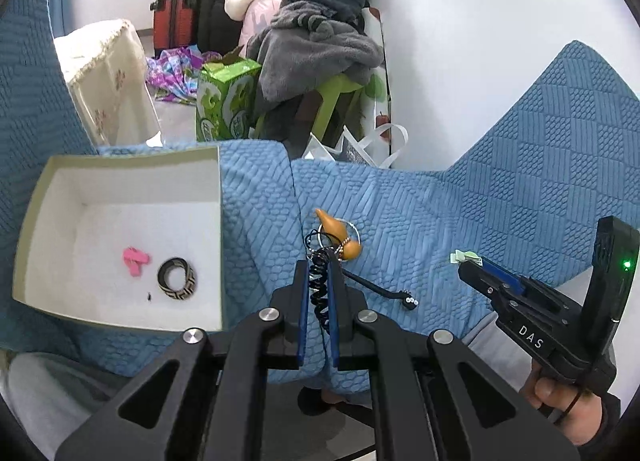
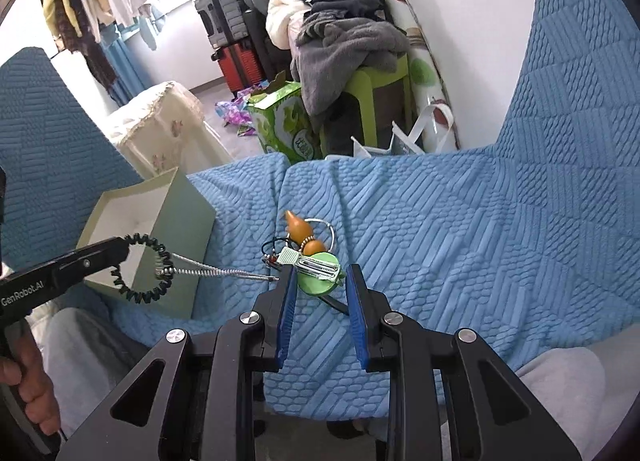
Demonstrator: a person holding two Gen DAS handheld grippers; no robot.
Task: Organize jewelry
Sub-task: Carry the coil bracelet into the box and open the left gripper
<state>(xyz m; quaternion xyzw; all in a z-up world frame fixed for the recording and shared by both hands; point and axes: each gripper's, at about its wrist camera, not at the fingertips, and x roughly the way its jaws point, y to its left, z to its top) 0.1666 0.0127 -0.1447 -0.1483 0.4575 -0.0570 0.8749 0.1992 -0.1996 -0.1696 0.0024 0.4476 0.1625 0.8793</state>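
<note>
One open white cardboard box (image 1: 120,237) on the blue quilted sofa cover (image 1: 440,213): inside, one pink clip (image 1: 135,260) and one patterned brown ring (image 1: 177,280). Beside the box:
- left gripper (image 1: 319,273), clamped on one black coiled hair tie (image 1: 318,285);
- right gripper (image 2: 320,281), clamped on one green round hair clip (image 2: 320,275);
- one orange gourd charm (image 1: 340,231), lying on the cover.

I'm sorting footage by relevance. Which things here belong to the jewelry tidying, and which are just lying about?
Part of the job:
- open box
- pink clip and patterned ring inside it
- black coil hair tie in the left tongs
- green hair clip in the right tongs
- gourd keychain
- black hairpin

Lying about:
- green carton
- grey clothes pile
- red suitcase
</note>
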